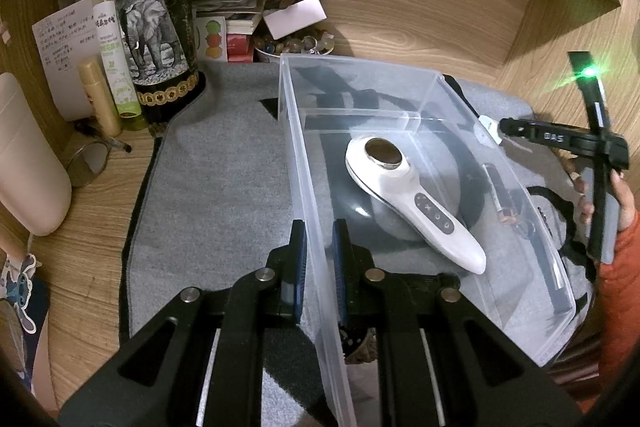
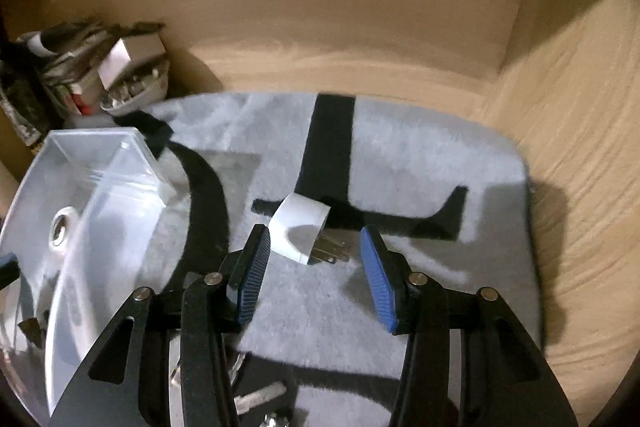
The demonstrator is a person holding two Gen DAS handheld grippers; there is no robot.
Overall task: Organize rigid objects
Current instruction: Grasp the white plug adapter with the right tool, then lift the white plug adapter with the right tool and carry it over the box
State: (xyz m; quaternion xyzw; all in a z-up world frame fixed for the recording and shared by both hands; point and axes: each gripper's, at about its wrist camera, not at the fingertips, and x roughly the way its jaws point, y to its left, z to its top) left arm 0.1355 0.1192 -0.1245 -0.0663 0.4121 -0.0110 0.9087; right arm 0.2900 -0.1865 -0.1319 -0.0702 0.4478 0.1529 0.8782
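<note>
A clear plastic bin [image 1: 360,63] stands on a grey mat [image 1: 220,187]. Inside it lies a white handheld device [image 1: 400,195] with a round metal face. My left gripper [image 1: 319,229] is shut on the bin's near left wall, one blue pad on each side of it. A white plug adapter [image 2: 298,223] lies on the mat [image 2: 420,155] to the right of the bin [image 2: 100,163], its metal prongs pointing right. My right gripper [image 2: 315,231] is open around the adapter; the left pad sits at its edge and the right pad stands clear of the prongs.
At the back left stand a dark bottle with an elephant label [image 1: 156,27], a green spray bottle [image 1: 110,39], stacked papers and a bowl of beads [image 1: 296,45]. Wooden desk walls close the back and right. A hand in an orange sleeve [image 1: 624,227] holds the right gripper. Small metal items [image 2: 260,399] lie near the mat's front.
</note>
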